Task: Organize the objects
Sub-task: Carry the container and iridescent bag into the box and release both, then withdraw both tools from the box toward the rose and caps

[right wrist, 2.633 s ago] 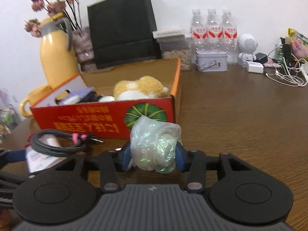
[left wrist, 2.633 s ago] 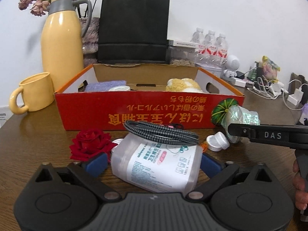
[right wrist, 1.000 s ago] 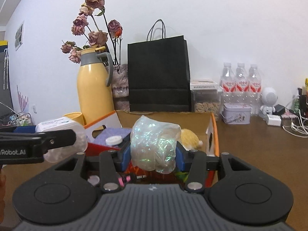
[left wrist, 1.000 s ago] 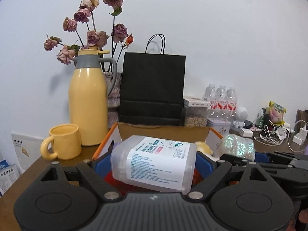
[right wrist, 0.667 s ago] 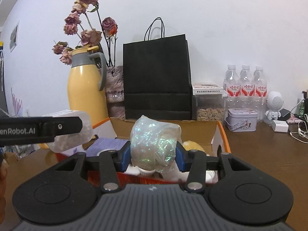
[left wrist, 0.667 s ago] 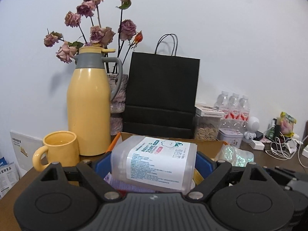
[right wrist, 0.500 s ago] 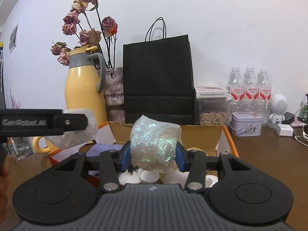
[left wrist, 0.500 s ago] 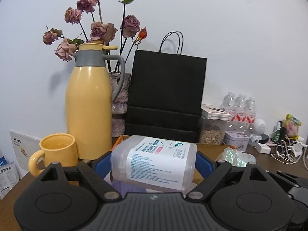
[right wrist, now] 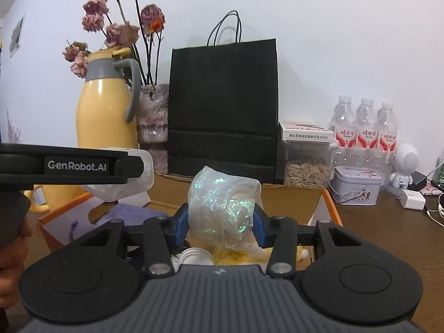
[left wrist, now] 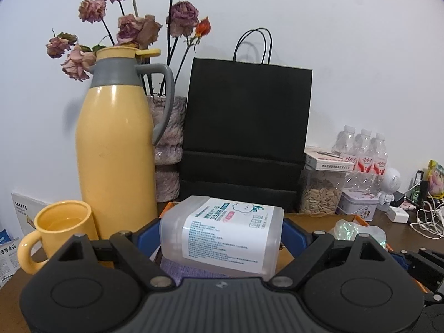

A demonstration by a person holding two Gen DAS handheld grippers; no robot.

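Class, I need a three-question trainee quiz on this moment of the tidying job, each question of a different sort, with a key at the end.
1. True or false: the left gripper is shut on the white plastic container.
2. What is clamped in the right gripper? A) a yellow mug B) an iridescent plastic bag C) a tin box
3. Fill in: both held items hang above the open orange ______.

Key
1. True: its blue pads press on the container's two ends.
2. B: the iridescent plastic bag bulges up between the pads.
3. Cardboard box; a purple cloth and a yellow plush toy already lie inside it.
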